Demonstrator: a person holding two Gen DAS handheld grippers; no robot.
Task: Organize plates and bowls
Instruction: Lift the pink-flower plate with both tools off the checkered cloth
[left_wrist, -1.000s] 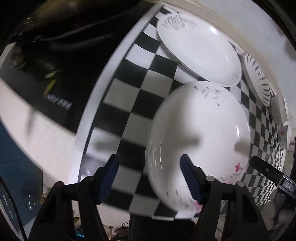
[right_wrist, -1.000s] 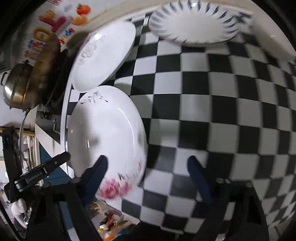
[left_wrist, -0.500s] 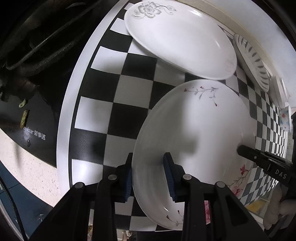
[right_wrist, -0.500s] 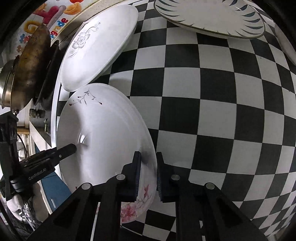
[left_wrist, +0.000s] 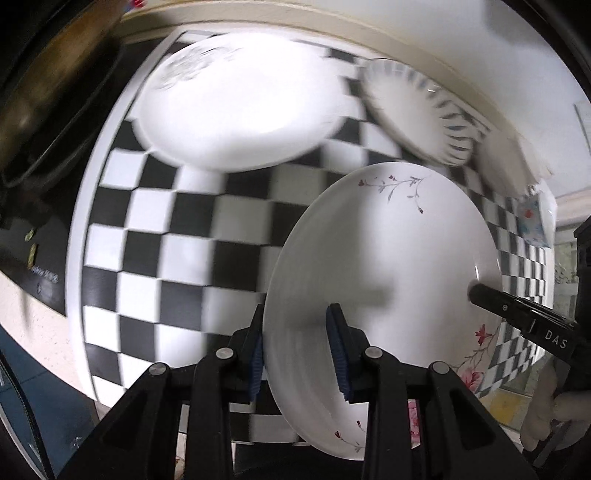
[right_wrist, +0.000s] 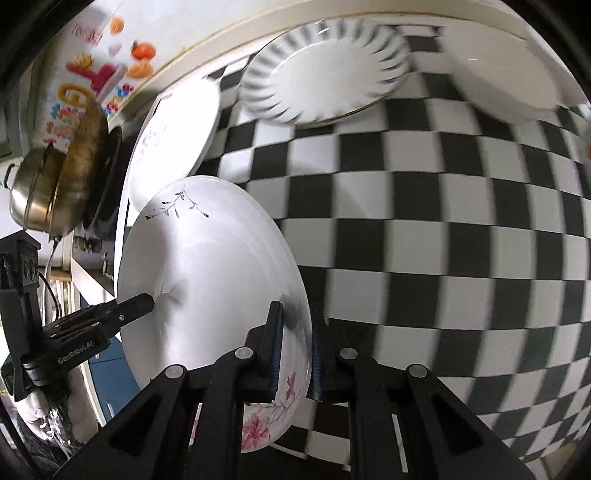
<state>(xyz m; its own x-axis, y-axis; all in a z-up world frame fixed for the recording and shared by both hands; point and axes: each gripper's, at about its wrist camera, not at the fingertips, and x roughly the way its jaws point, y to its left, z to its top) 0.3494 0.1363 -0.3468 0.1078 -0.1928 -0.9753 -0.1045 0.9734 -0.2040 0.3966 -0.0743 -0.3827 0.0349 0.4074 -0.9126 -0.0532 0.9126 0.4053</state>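
A white plate with pink flowers and a thin branch print (left_wrist: 388, 258) (right_wrist: 214, 273) is held between both grippers, lifted above the checkered cloth. My left gripper (left_wrist: 297, 347) is shut on its left rim. My right gripper (right_wrist: 295, 343) is shut on its right rim. A white plate with a grey flower (left_wrist: 236, 99) (right_wrist: 173, 136) lies at the back left. A blue-striped plate (left_wrist: 417, 110) (right_wrist: 325, 70) lies at the back by the wall.
A black-and-white checkered cloth (left_wrist: 177, 236) (right_wrist: 443, 236) covers the counter. A black stove (left_wrist: 33, 177) and a wok with a steel pot (right_wrist: 55, 184) stand to the left. More white dishes (right_wrist: 502, 70) and a small flowered bowl (left_wrist: 535, 218) sit at the back right.
Both grippers went from open beside the plate to shut on its opposite rims. The plate has since risen off the cloth and moved toward the back.
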